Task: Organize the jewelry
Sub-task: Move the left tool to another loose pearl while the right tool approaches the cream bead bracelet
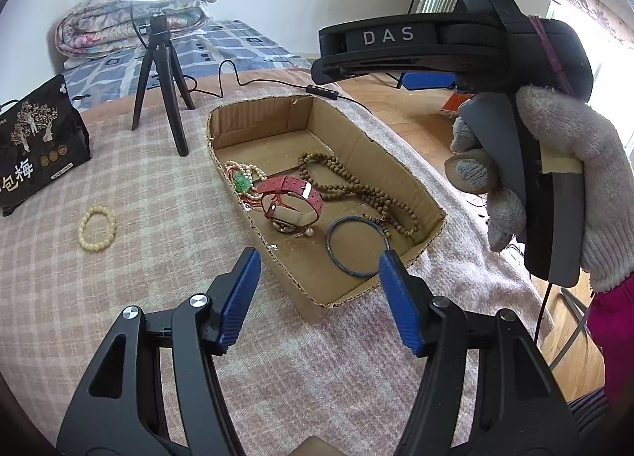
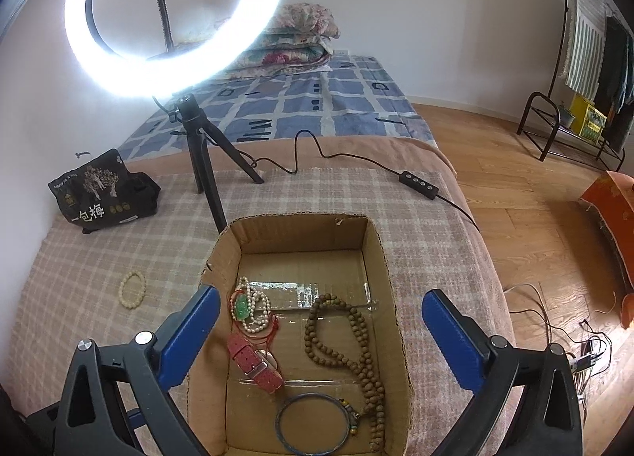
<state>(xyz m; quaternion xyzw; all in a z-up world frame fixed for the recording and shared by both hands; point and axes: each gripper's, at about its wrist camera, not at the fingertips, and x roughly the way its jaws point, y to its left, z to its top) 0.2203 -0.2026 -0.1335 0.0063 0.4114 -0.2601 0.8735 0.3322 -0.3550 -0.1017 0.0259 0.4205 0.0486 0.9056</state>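
Blanket (image 1: 158, 178); bracelet (image 1: 96, 228) left of tool (image 1: 319, 293)

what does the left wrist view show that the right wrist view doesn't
Only the left wrist view shows the gloved hand holding the other gripper's handle, and the watch face on the red strap.

Only the right wrist view shows the shoe rack, the orange cloth on the floor, and the whole ring light.

Both show the cardboard box holding the wooden bead necklace, blue bangle and pearl strand, the cream bracelet outside it, the black bag, and open grippers.
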